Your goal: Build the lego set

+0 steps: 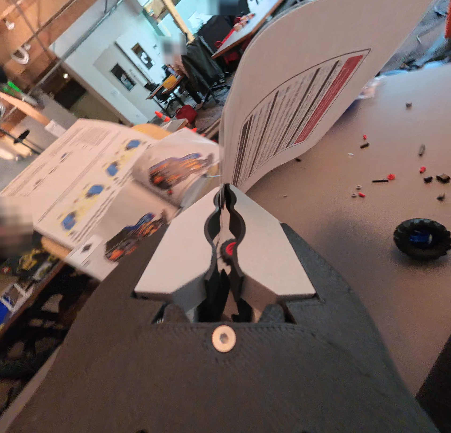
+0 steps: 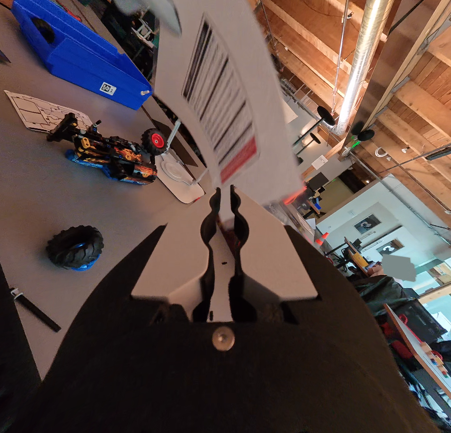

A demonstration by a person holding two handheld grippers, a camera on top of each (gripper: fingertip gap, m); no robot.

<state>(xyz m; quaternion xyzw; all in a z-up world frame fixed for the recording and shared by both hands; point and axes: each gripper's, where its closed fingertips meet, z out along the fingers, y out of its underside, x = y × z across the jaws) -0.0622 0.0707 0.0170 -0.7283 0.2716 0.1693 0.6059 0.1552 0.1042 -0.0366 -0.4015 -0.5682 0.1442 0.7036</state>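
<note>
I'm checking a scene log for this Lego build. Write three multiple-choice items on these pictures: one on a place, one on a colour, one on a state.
1. Where does the loose black tyre lie?
A. on the grey table
B. inside the blue box
C. on the partly built car

2. What colour is the hub of the wheel at the end of the partly built car?
A. yellow
B. red
C. white

3. What is the left gripper doing?
A. hanging wide open over the table
B. shut on a black tyre
C. pinching the booklet page

Answers
1. A: the tyre rests on the bare table, apart from the blue box and the car.
2. B: the hub shows bright red inside the black tyre.
3. C: its tips close on the edge of the curled booklet page.
</note>
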